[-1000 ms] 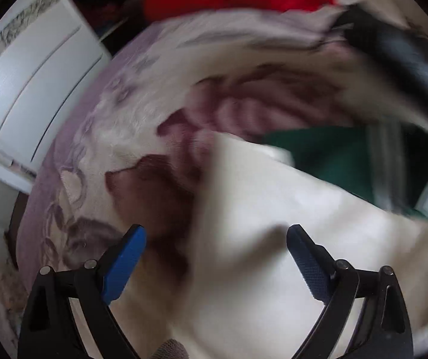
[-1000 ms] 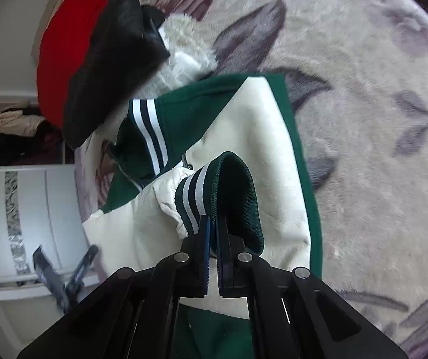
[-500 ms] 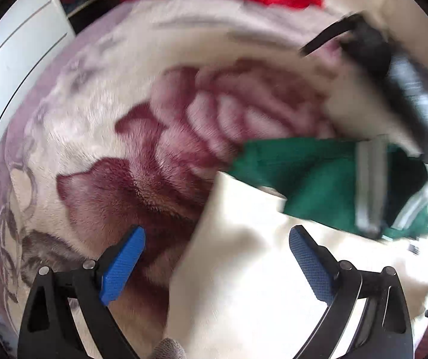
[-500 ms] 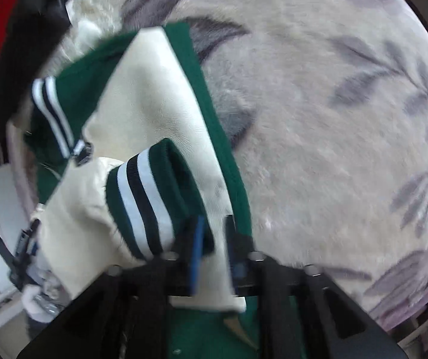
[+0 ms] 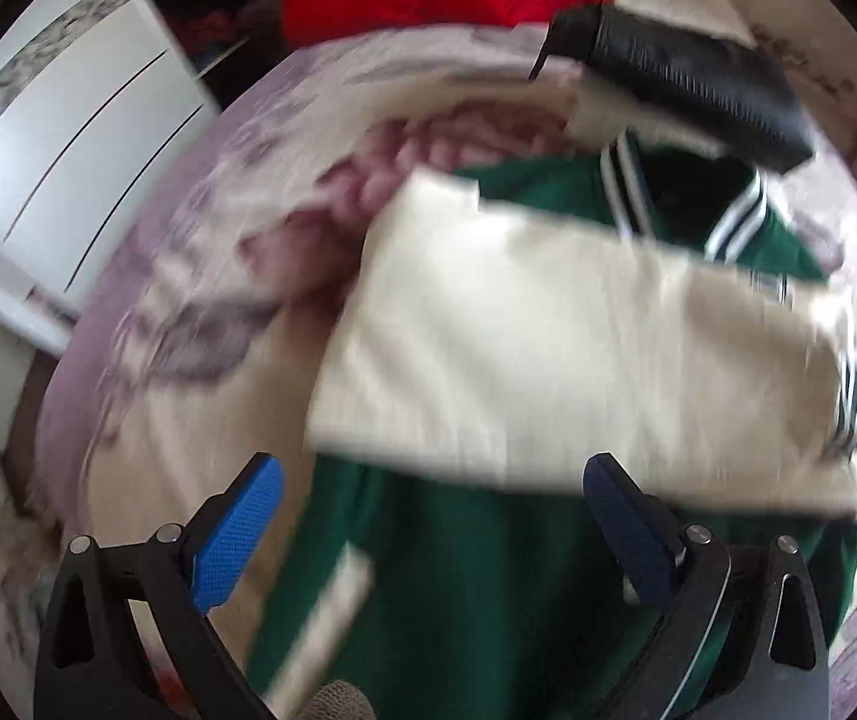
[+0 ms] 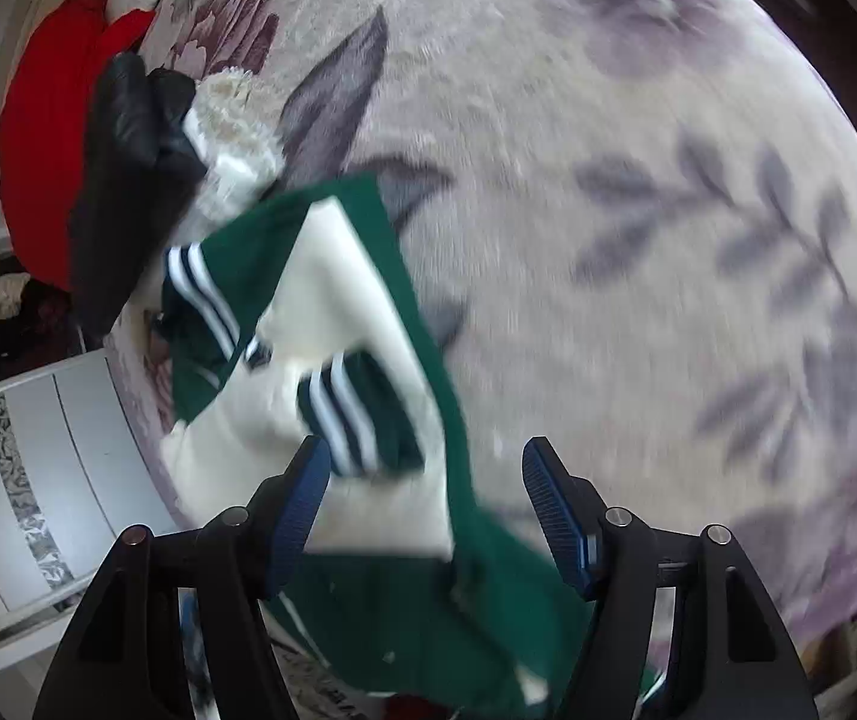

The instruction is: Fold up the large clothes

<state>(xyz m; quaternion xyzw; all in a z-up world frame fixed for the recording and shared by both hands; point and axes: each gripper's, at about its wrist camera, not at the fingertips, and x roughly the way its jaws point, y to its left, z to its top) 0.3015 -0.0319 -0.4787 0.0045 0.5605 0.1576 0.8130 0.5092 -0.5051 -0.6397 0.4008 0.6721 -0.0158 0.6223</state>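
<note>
A green jacket (image 5: 458, 588) with cream sleeves lies on a floral blanket (image 6: 638, 240). One cream sleeve (image 5: 548, 348) is folded across its green body in the left wrist view. In the right wrist view the striped green cuff (image 6: 362, 414) rests on the cream sleeve (image 6: 332, 276). My left gripper (image 5: 431, 516) hangs open above the jacket's lower part, nothing between its blue pads. My right gripper (image 6: 425, 498) is opening; the cuff lies just beyond its pads, free of them.
A black fur-lined coat (image 6: 128, 180) and a red garment (image 6: 44, 132) lie beyond the jacket's collar. White cabinet doors (image 5: 56, 132) stand past the blanket's edge; they show as cabinet doors (image 6: 26, 480) at the lower left of the right wrist view.
My right gripper has let go of the striped cuff and drawn back; the cuff now lies on the jacket. My left gripper, open throughout, has moved over the jacket's green body.
</note>
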